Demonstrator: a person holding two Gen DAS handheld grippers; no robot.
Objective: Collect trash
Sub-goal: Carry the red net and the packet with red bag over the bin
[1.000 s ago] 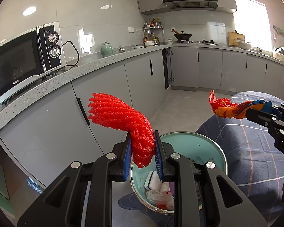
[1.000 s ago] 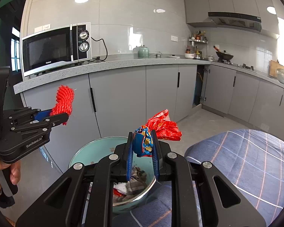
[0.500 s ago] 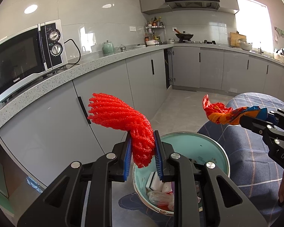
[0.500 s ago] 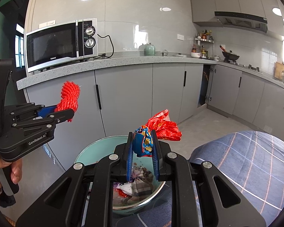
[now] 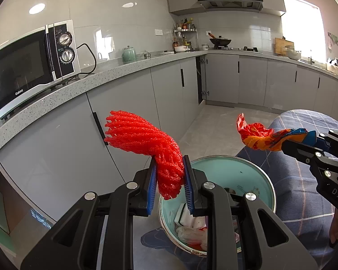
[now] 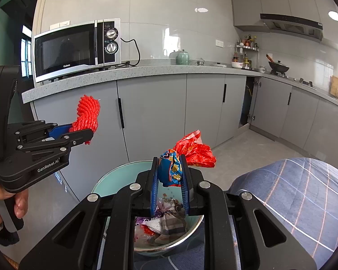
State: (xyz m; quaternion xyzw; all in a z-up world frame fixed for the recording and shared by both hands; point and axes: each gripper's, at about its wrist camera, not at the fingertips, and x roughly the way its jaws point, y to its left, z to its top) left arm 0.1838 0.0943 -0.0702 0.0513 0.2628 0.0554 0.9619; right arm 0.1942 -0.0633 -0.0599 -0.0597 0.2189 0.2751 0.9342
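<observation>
My left gripper [image 5: 170, 180] is shut on a red foam net sleeve [image 5: 144, 141], held above the near rim of a teal trash bin [image 5: 225, 168]. My right gripper [image 6: 170, 180] is shut on a crumpled red, blue and orange snack wrapper [image 6: 191, 150], held above the same teal trash bin [image 6: 115, 180], which holds paper and plastic scraps. The right gripper [image 5: 313, 141] and wrapper [image 5: 256, 137] show at the right of the left wrist view. The left gripper [image 6: 85, 132] and net sleeve [image 6: 87, 112] show at the left of the right wrist view.
Grey kitchen cabinets [image 6: 151, 117] stand right behind the bin under a speckled counter [image 5: 101, 78] with a microwave [image 6: 76, 49]. A blue checked cloth surface [image 6: 304, 191] lies to the right of the bin. The grey tiled floor [image 5: 214, 123] runs toward the stove corner.
Both grippers have shifted slightly over the bin, with the right gripper and its wrapper drifting left toward the bin in the left wrist view. Both grips are unchanged.
</observation>
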